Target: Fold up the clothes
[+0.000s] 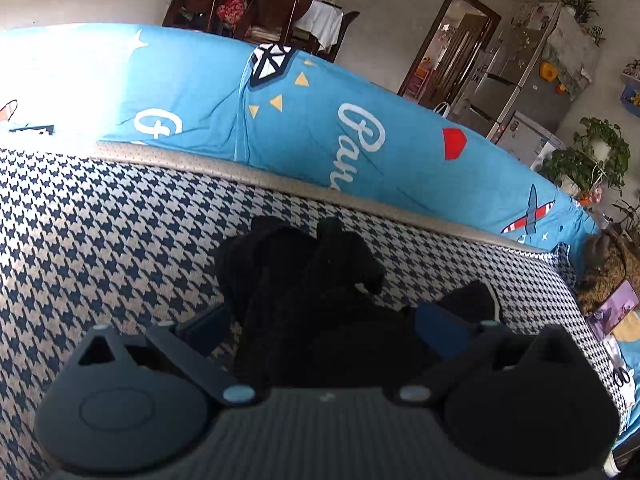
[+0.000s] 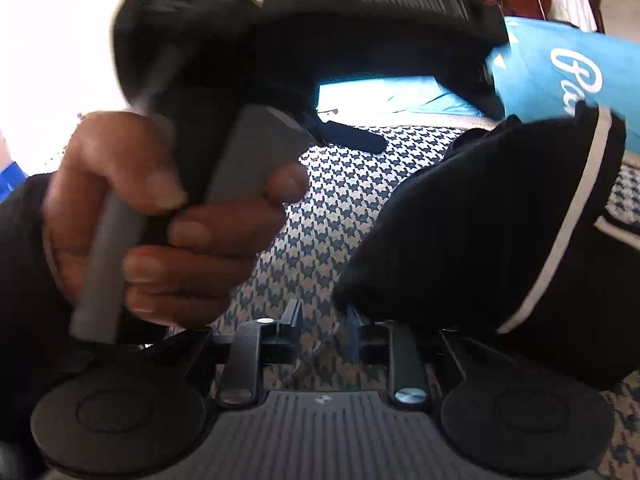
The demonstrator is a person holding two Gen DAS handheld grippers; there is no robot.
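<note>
Houndstooth blue-and-white cover point(image 1: 120, 220) up front, blue printed sheet point(image 1: 320, 120) along its far edge, dark wooden chairs point(image 1: 272, 4) and white-clothed table point(image 1: 324, 20) behind, brown doorway point(image 1: 456, 44), steel fridge point(image 1: 520, 88), potted plants point(image 1: 592, 156) at right, glare at left.

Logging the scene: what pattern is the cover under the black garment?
Navy-and-cream houndstooth cover; the left wrist view shows it best, under the black garment.

One black garment point(image 1: 304, 292) on the houndstooth cover point(image 1: 100, 240). One blue printed sheet point(image 1: 320, 128) behind. Two wooden chairs point(image 1: 272, 4), one fridge point(image 1: 516, 92), one doorway point(image 1: 452, 44). Two grippers: left gripper point(image 1: 324, 324), right gripper point(image 2: 324, 316). One hand point(image 2: 160, 220) visible.
</note>
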